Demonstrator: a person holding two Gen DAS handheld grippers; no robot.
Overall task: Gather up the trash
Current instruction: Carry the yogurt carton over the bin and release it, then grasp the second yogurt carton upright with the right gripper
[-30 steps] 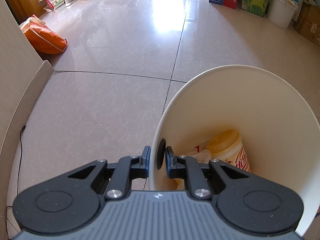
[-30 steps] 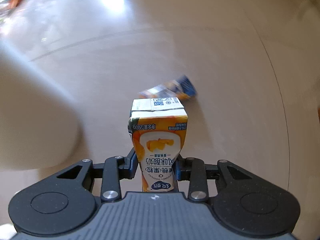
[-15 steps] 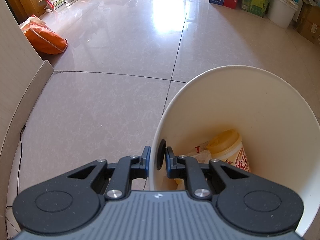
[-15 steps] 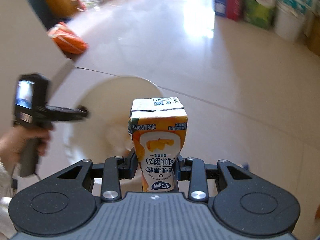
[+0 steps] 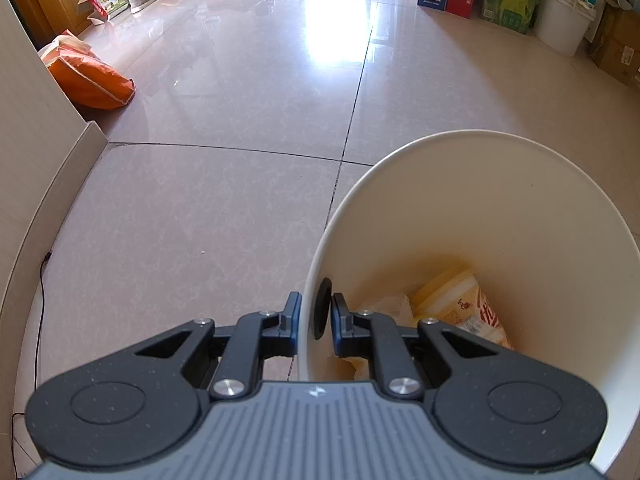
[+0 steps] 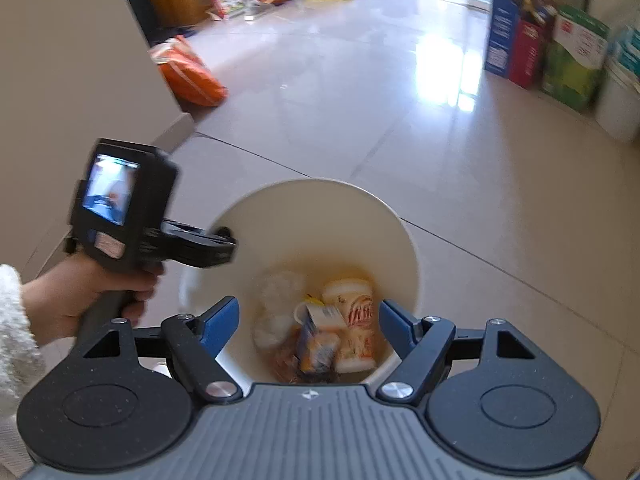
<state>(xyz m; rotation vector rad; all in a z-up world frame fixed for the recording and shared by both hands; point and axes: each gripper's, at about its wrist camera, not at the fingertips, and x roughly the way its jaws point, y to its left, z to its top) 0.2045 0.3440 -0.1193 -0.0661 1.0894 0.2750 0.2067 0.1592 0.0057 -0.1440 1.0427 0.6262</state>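
While the left tool clamps the bin rim, the carton lies inside, below the right tool, just opened, empty

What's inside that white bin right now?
Inside the white bin lie an orange drink carton, an instant noodle cup and crumpled white plastic. Whatever lies beneath them is covered.

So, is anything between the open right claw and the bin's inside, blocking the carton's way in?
Nothing visible: the right claw has just opened above the bin, and the carton is already inside.
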